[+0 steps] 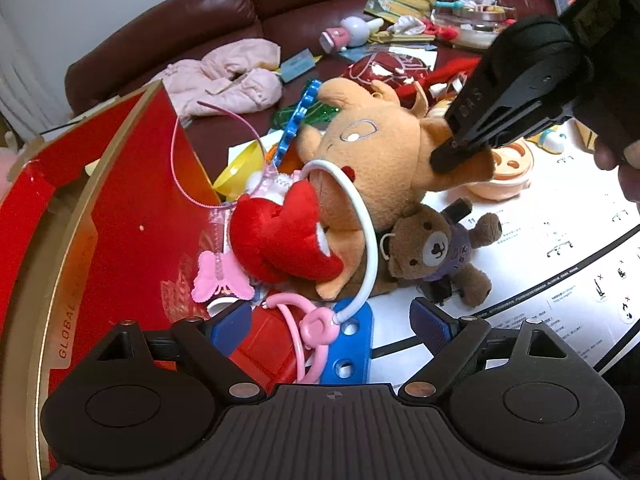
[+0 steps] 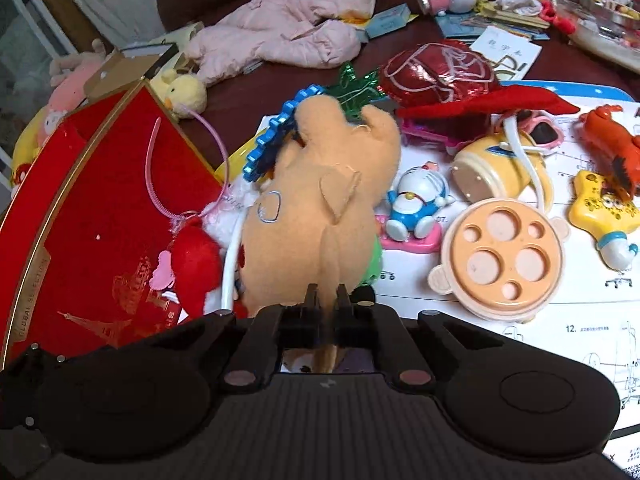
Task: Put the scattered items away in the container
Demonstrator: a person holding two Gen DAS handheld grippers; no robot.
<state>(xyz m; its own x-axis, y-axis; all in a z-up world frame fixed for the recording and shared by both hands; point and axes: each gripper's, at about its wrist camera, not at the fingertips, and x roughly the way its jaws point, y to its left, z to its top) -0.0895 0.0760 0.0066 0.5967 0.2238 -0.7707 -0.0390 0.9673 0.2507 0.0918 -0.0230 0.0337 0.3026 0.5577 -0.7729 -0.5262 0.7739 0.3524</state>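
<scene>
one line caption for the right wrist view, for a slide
Right gripper shut on an orange plush toy beside the red box.

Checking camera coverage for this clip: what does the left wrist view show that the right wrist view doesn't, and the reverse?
Only the left wrist view shows the small brown teddy bear, the left gripper standing open, and the pink stethoscope toy between its fingers.

Only the right wrist view shows the blue cat figurine, the yellow chick plush and the orange lobster toy.

Both show the right gripper shut on the tan plush, the red box and the peach round lid.
</scene>
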